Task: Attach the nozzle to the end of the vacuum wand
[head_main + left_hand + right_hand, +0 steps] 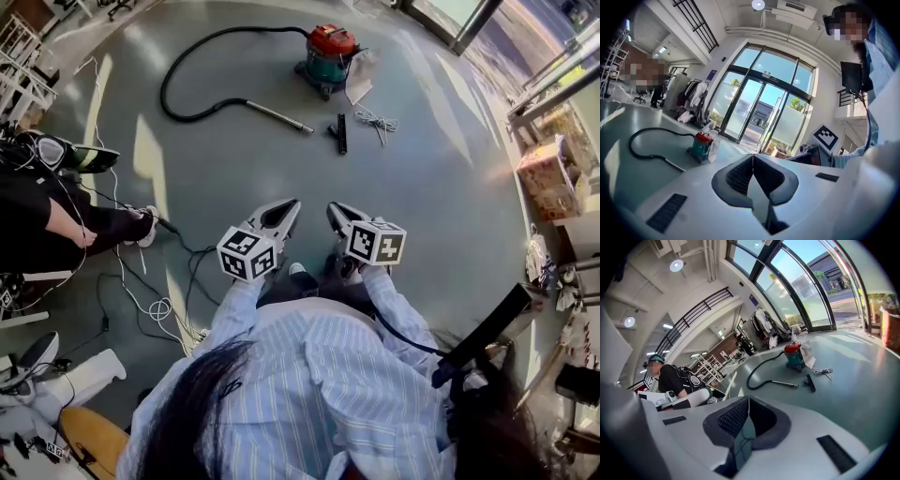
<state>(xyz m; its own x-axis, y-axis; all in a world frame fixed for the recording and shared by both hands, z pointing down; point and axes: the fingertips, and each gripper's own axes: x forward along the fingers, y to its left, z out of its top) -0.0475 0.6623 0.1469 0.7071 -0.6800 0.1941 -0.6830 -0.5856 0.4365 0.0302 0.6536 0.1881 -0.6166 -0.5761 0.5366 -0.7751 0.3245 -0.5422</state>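
Currently, left gripper [752, 159] jaws pressed together, empty, right gripper [748, 401] likewise closed, holding nothing

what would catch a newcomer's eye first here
The red-lidded teal vacuum canister stands far off on the grey floor, its black hose curling left to a metal wand. The black nozzle lies apart, just right of the wand's tip. Nearer, the left gripper and right gripper hang shut, empty.

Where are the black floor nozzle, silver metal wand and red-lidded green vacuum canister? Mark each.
Black floor nozzle [342, 136], head view, long bar.
Silver metal wand [279, 116], head view, mid-tube.
Red-lidded green vacuum canister [332, 42], head view, red lid.
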